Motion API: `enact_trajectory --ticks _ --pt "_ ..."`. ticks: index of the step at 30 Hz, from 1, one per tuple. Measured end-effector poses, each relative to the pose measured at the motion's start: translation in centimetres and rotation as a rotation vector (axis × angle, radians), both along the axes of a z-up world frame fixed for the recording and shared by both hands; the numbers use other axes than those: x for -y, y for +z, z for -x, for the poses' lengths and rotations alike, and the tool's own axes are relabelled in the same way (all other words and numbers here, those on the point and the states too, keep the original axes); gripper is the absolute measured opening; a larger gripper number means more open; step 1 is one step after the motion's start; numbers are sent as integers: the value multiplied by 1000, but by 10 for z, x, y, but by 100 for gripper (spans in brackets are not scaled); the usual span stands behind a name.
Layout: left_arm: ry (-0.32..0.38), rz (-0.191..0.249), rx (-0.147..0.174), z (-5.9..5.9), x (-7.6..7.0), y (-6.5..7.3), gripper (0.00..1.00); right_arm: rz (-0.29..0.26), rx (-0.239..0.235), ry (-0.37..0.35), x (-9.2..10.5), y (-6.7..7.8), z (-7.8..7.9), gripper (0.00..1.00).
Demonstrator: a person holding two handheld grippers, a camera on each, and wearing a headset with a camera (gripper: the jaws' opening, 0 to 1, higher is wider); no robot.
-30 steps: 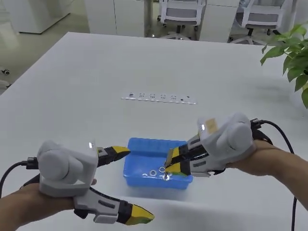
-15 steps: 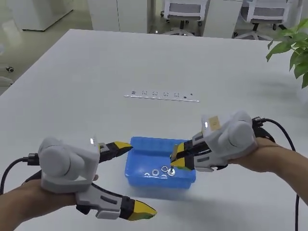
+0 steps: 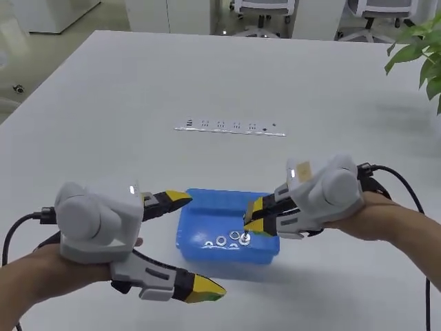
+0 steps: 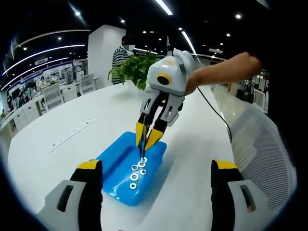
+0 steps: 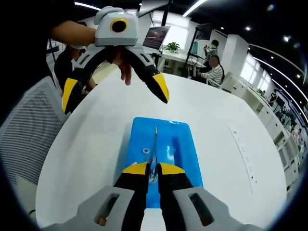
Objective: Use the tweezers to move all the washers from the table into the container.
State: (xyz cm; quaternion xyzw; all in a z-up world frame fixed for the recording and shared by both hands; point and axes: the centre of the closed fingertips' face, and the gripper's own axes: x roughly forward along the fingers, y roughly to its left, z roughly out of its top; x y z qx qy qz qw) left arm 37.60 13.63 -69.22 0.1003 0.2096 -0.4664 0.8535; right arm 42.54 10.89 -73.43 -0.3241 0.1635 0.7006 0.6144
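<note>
1. White table top (image 3: 207,83) in an open office carries everything we describe.
2. We see the washers (image 3: 233,239) lying in a short row on the floor of the container (image 3: 227,200), a shallow blue tray that sits on the table just in front of the person.
3. We count about four washers in the left gripper view, close to each other.
4. We see the tweezers (image 5: 155,144) as a thin metal pair that points down into the tray, with the tip among the washers.
5. We cannot tell if the tip grips one of them.
6. We see the right gripper (image 5: 154,169) pressed narrow around the upper part of the tweezers, its yellow-tipped jaws almost together.
7. It hangs over the right side of the tray, tilted down toward the washers.
8. We see the left gripper (image 3: 197,245) spread wide and holding nothing.
9. One of its jaws reaches to the far left corner of the tray, and the other lies above the table on the near side.
10. We see a black cable (image 3: 406,189) running from the right gripper along the person's forearm.
11. Farther on the table a row of sockets (image 3: 229,127) is set into the surface, well apart from the tray.
12. We see a green plant (image 3: 420,48) at the far right edge, and office chairs (image 3: 262,7) behind the table.
</note>
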Motion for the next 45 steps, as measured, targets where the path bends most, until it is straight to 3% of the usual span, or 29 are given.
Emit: enact_trajectory --ticks 13,23,34,45 --pt "-27 -2 2 -11 7 0 95 23 -28 12 1 -16 5 9" --pt "-88 -16 34 -25 16 4 69 30 -37 27 -2 -20 9 9" --pt "-165 -86 76 -40 29 7 31 36 -32 36 -2 -19 10 9" --pt "-241 -125 87 -41 44 6 14 40 -24 44 -2 -19 10 9"
